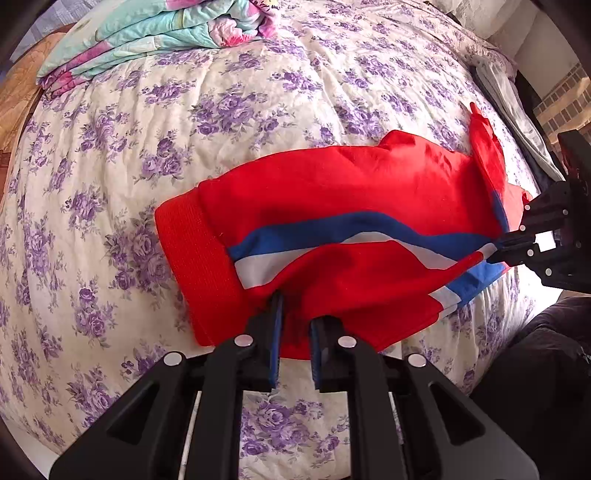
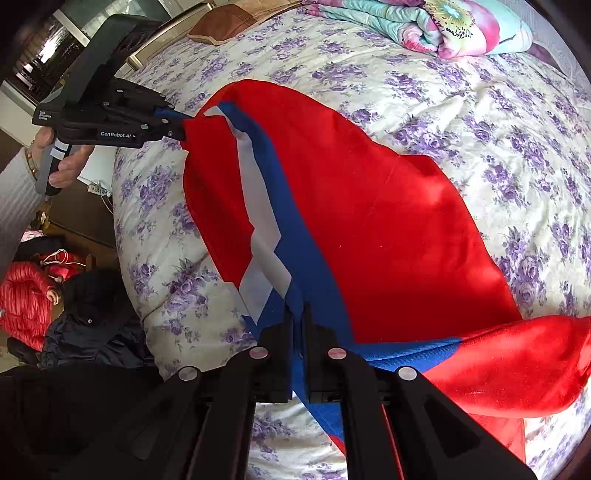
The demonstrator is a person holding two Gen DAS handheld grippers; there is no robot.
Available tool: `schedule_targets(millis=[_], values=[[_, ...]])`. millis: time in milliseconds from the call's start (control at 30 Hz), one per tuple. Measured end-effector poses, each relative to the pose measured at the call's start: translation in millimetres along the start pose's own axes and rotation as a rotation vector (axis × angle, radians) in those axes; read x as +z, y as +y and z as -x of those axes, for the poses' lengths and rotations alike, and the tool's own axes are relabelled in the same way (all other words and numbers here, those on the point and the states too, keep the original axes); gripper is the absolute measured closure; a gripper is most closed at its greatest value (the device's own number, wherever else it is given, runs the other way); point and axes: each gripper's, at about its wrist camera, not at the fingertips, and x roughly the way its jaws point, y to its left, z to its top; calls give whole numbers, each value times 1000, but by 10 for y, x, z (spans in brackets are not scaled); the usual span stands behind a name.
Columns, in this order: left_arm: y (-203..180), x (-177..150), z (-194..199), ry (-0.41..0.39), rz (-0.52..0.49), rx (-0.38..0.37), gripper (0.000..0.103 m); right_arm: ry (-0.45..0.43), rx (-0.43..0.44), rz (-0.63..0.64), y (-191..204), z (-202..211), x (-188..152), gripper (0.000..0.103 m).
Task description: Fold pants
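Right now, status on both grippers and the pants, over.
Left gripper and right gripper both clamped on the red pants. Pants stretched between them above the floral bedspread. Folded quilt well clear.

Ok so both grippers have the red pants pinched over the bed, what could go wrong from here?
1. The left gripper holds only a small pinch of the red pants; the fabric might slip out.
2. The right gripper grips at the blue stripe, where the cloth already twists, so the fold may come out crooked.
3. The loose end drags on the floral bedspread and could bunch.

Bare bedspread (image 1: 258, 92) beyond — folded quilt (image 1: 147, 33) at far edge
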Motion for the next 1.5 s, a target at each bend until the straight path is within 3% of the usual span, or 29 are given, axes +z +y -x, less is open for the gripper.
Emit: schedule_targets(millis=[233,433,600,633,700,800,867,933,1033,1100,1133,1200,1267,1400,1433,1467,1500], values=[[-56,-104,10,26,-35,4,91,48,1,28,68,-153,-41,99],[-73,-264,-240,124,-60,11,85,139,25,7,47,-512,-132,98],[-142,-380,19,125,-87,9,79,153,46,-55,-47,-614,-144,98],[-139,-414,90,130,-85,18,73,151,49,-58,-57,-612,-148,98],[-134,-471,261,107,-75,17,72,140,45,-55,-57,-604,-169,98],[-181,-412,549,-12,7,-53,70,125,33,-50,-40,-592,-199,98],[-273,-309,639,-119,113,-125,49,118,32,-57,-42,-584,-207,97],[-407,-186,540,-174,242,-141,45,110,34,-70,-34,-578,-219,97],[-677,-42,46,-123,398,-162,47,94,16,-62,9,-559,-264,97],[-829,-49,-399,0,428,-101,57,98,-7,-44,63,-528,-235,95],[-908,-62,-658,86,425,-36,69,109,-17,-38,101,-494,-227,94],[-1065,-66,-760,70,369,65,73,116,-11,-30,161,-388,-206,88],[-1126,-20,-781,97,345,90,70,118,21,-36,193,-266,-167,74],[-965,-18,-786,92,441,8,70,45,46,-78,135,-77,-54,71],[-927,-30,-784,88,465,-11,71,37,39,-101,98,-89,-30,79],[-907,-39,-785,86,473,-17,75,44,41,-124,47,-131,-5,97],[-899,-45,-785,83,473,-20,77,63,48,-143,18,-222,1,99]])
